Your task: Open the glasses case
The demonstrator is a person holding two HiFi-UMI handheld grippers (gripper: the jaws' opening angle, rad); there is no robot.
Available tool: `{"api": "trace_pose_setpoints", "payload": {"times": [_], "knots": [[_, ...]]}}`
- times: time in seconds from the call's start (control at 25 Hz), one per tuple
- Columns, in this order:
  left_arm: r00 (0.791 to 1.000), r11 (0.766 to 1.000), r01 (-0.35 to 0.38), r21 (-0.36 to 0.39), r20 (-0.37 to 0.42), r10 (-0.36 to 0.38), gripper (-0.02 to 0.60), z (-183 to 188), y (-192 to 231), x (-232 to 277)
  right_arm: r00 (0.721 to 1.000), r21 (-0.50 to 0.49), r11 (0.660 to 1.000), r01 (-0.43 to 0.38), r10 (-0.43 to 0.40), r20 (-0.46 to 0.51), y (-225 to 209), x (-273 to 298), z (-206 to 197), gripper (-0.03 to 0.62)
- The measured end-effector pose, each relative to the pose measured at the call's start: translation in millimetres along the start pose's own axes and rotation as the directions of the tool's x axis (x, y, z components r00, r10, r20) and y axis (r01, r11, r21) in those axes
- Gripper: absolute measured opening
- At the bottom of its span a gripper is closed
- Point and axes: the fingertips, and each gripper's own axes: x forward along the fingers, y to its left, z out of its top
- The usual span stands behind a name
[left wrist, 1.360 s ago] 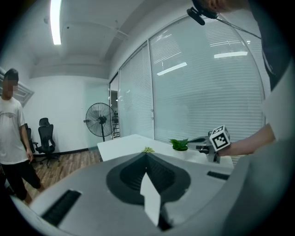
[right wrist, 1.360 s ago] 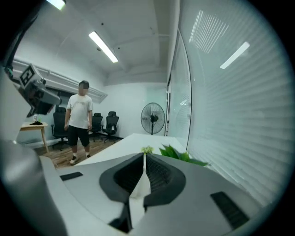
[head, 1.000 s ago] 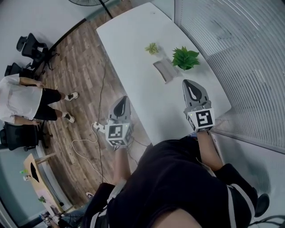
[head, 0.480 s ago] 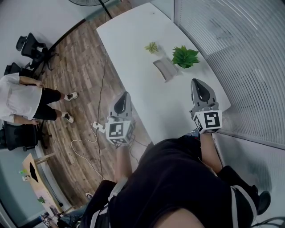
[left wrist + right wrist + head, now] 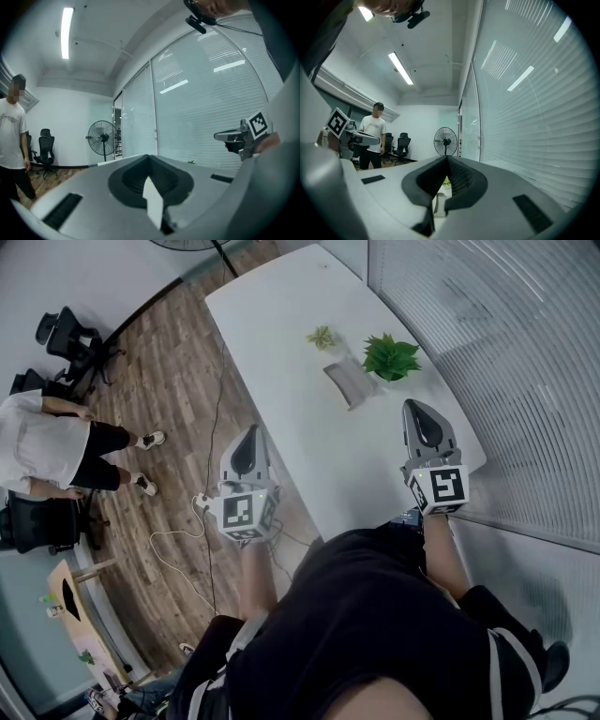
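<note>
The grey glasses case [image 5: 349, 382] lies shut on the white table [image 5: 281, 324], beside a leafy green plant [image 5: 390, 356]. My left gripper [image 5: 250, 433] hangs off the table's left edge, over the wooden floor, its jaws meeting at the tip [image 5: 149, 157] with nothing held. My right gripper [image 5: 413, 407] is over the table's near right corner, short of the case, also shut and empty [image 5: 447, 158]. Through the slot under its jaws a pale boxy thing [image 5: 439, 204] shows; I cannot tell whether it is the case.
A small second plant [image 5: 322, 337] stands behind the case. A glass wall with blinds [image 5: 506, 352] runs along the table's right. A person in a white shirt [image 5: 37, 451] stands at the left near office chairs [image 5: 66, 338]. Cables [image 5: 187, 531] lie on the floor. A fan [image 5: 103, 137] stands at the far end.
Both grippers have risen a little. In the head view the left one drifted slightly left and the right one slightly right. Both stayed shut; the case has not moved.
</note>
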Motion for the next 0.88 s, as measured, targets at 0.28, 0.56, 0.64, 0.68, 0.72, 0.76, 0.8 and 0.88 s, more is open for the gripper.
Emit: {"api": "trace_pose_setpoints", "payload": {"times": [0.28,0.56,0.64,0.68,0.72,0.76,0.8,0.88], "knots": [[1.0,1.0,-0.025,0.006,0.003,0.025,-0.002,4,8,-2,1.0,-0.009,1.0,0.0,0.0,-0.019,2,0,-3,0.015],[1.0,1.0,-0.016,0.007,-0.002,0.016,-0.001,2,4,0,1.0,-0.006,1.0,0.003,-0.003,-0.019,0,-1,-6,0.015],[1.0,1.0,-0.008,0.008,-0.002,0.008,-0.002,-1,3,0,1.0,-0.008,1.0,0.004,-0.004,-0.02,-1,-2,-7,0.015],[1.0,1.0,-0.005,0.009,0.0,0.005,-0.001,-1,3,0,1.0,-0.009,1.0,0.005,-0.005,-0.022,-1,-2,-7,0.015],[1.0,1.0,-0.007,0.01,0.002,0.007,-0.001,0,4,-1,1.0,-0.009,1.0,0.005,-0.005,-0.024,0,-3,-6,0.015],[1.0,1.0,-0.012,0.008,0.003,0.012,-0.002,2,6,-2,1.0,-0.007,1.0,0.004,-0.004,-0.026,1,-3,-5,0.015],[1.0,1.0,-0.019,0.002,0.004,0.019,-0.002,3,10,-3,1.0,-0.004,1.0,0.003,-0.003,-0.027,2,-4,-5,0.015],[1.0,1.0,-0.026,-0.006,0.006,0.026,-0.001,5,13,-4,1.0,-0.008,1.0,0.0,0.0,-0.026,3,-5,-3,0.015]]}}
